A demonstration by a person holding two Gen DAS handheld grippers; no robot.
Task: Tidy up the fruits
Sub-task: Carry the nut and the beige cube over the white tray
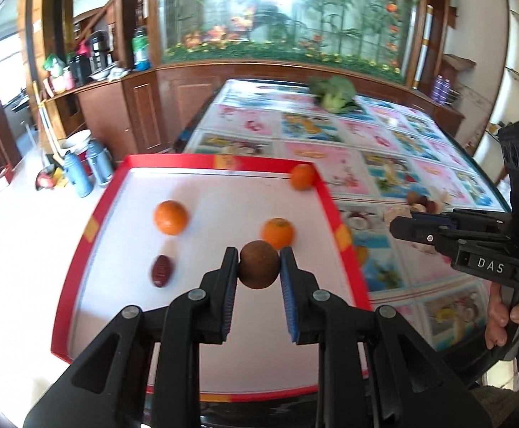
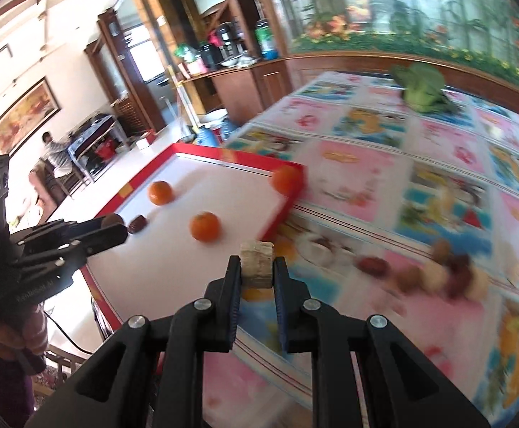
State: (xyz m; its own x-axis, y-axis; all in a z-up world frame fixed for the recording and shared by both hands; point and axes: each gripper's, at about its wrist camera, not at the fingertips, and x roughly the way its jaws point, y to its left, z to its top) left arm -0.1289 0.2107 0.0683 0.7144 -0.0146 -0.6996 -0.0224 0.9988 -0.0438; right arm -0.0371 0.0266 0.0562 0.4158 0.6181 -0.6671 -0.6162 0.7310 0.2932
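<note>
Left hand-held gripper (image 1: 258, 265): clenched on a round brown fruit (image 1: 258, 264), blue pads pressing its two sides, held above the white floor of the red-rimmed tray (image 1: 331, 210). Right hand-held gripper (image 2: 257, 267): jaws nearly together, clenched on a pale tan chunk (image 2: 256, 263) with a fibrous cut face, held over the worktop (image 2: 359, 164) just beside the tray's near corner. Inside the tray: three oranges, namely one (image 1: 170, 217) toward the left rim, one (image 1: 277, 233) just behind the held brown fruit, and one (image 1: 302, 177) in the far right corner against the rim; also one dark red date-like fruit (image 1: 161, 270) lying on the tray floor to the left of the left gripper's fingers. On the worktop to the right of the tray: a loose, motion-blurred cluster of small brown and reddish fruits (image 2: 434, 271); individual kinds not distinguishable. At the far end of the patterned worktop covering: a leafy green vegetable (image 1: 332, 94). Right gripper, seen from the left wrist view, at the right edge, over the worktop and apart from the tray. A person's hand (image 1: 509, 315) wrapped around its handle.
</note>
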